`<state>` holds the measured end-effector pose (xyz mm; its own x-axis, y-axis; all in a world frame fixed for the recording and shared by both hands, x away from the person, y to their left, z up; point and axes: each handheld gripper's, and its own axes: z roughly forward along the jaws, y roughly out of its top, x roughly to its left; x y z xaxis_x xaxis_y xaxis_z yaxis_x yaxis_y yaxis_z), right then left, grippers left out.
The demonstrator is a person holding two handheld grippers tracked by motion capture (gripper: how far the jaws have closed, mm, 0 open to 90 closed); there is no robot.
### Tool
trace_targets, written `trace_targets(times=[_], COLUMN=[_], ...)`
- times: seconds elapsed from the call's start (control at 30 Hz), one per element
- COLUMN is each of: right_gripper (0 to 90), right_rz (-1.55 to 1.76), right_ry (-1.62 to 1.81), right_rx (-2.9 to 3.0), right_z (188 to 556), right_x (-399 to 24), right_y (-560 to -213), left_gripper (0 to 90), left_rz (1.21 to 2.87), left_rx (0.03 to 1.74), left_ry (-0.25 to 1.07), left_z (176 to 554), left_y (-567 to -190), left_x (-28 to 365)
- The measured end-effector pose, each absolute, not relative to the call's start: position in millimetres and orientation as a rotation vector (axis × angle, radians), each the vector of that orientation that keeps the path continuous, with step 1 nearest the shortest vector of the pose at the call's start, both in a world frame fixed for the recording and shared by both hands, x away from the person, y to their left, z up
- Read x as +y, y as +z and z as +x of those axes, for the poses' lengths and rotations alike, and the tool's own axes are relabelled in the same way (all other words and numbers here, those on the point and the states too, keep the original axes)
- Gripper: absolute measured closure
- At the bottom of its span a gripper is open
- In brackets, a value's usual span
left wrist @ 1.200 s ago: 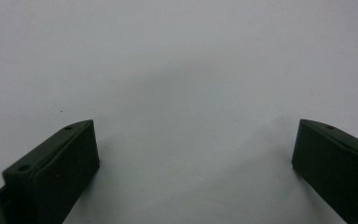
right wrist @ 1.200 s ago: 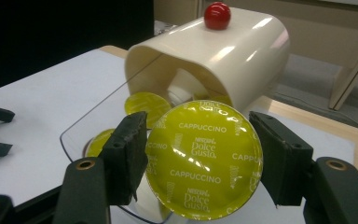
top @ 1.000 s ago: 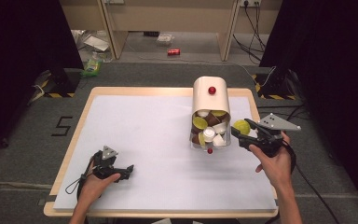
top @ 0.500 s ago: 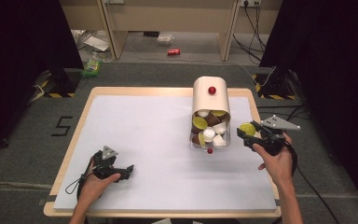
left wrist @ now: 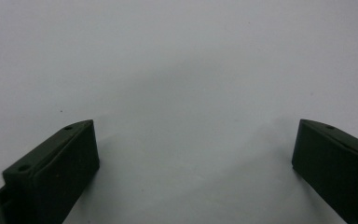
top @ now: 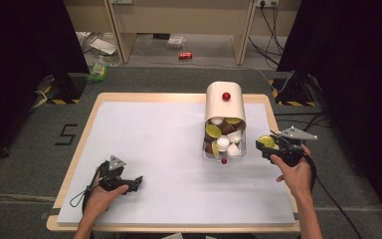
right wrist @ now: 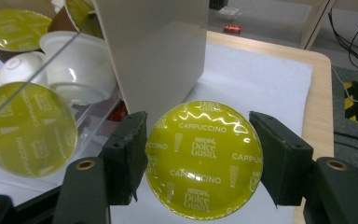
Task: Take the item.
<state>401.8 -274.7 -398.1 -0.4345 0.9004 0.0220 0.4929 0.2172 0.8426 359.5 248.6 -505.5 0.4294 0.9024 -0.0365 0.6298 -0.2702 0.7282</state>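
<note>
One yellow-green capsule (right wrist: 204,161) is clamped between the jaws of the right gripper (top: 273,144), held just beside the right wall of the white dispenser (top: 225,107) and clear of its drawer. A single capsule is thus judged to be taken out, while the clear drawer (top: 223,149) at the dispenser's foot is seen to hold several more, green, white and brown. The left gripper (top: 124,183) rests on the worktop (top: 149,134) well apart, its jaws spread wide with nothing between them.
</note>
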Motion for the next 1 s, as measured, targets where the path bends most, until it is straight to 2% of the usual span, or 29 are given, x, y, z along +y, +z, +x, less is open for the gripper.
trace_targets(times=[1.0], right_gripper=[39.8], right_rz=[1.344], right_ry=[0.997], right_rx=[2.115], right_z=[418], right_x=[-271], right_y=[-445], left_gripper=[0.0], left_rz=[2.001], left_rx=[1.289], left_ry=[0.516], left_z=[360], left_y=[-506], left_x=[248])
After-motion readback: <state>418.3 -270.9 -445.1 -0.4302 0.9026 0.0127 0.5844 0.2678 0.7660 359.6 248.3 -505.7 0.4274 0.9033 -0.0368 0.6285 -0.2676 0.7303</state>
